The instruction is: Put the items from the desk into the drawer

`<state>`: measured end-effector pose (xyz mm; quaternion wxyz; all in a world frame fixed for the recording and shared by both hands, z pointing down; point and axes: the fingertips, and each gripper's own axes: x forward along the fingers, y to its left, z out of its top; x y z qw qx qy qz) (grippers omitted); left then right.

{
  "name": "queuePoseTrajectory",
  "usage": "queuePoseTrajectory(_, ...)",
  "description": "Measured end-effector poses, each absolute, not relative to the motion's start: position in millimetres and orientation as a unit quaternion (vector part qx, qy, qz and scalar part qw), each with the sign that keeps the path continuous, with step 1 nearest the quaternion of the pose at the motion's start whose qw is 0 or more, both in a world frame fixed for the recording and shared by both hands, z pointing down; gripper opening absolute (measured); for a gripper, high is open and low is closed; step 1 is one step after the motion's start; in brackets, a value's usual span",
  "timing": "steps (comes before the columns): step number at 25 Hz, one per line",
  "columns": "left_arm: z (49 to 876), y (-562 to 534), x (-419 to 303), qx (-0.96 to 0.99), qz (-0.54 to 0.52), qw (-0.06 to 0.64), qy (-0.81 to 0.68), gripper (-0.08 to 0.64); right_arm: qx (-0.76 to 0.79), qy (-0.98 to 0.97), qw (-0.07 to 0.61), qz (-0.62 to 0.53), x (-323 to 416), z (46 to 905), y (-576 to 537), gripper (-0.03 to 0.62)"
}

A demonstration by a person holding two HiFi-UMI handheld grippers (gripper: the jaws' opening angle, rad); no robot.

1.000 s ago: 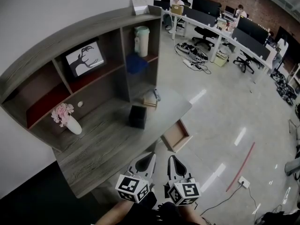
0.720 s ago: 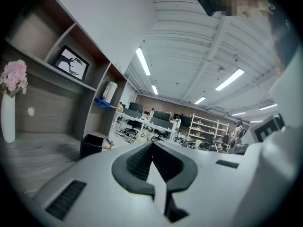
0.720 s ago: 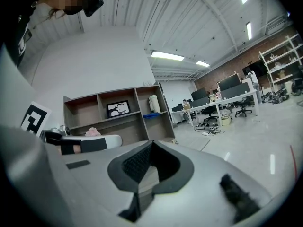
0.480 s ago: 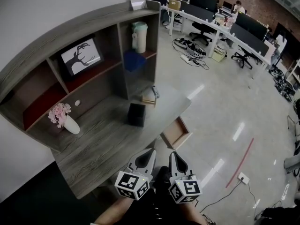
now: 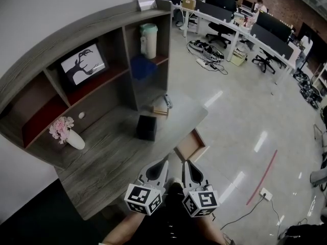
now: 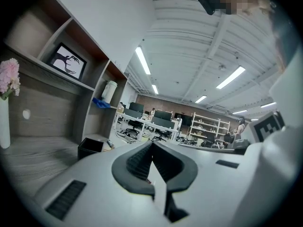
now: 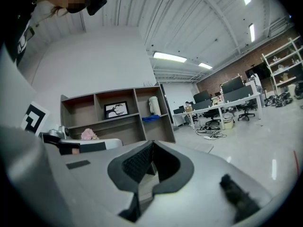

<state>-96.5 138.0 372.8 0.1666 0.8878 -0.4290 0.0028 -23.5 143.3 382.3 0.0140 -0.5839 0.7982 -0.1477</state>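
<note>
Drawer (image 5: 191, 146) open, looks empty; black box (image 5: 146, 127) & small bits (image 5: 162, 106) on desk (image 5: 110, 165) nr right edge; left gripper (image 5: 164, 162), right gripper (image 5: 186, 163) clenched, empty.

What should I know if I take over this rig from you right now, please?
Left gripper: shut, empty, over the desk's near edge.
Right gripper: shut, empty, beside the left one, in front of the drawer.
Things: the black box sits mid-desk. A small pile lies at the desk's far end; what it contains is too small to tell. The vase of pink flowers stands at the desk's left.
Done: the drawer is pulled open, and the part that shows looks empty.
Left: nothing is picked up yet, so every item has to go into the drawer. The black box is nearest.
</note>
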Motion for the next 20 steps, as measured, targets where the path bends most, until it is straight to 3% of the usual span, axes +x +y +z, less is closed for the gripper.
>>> queuePoseTrajectory(20,380,25,-71,0.868,0.005,0.176,-0.463,0.009,-0.548,0.821,-0.004,-0.161,-1,392,27,0.011)
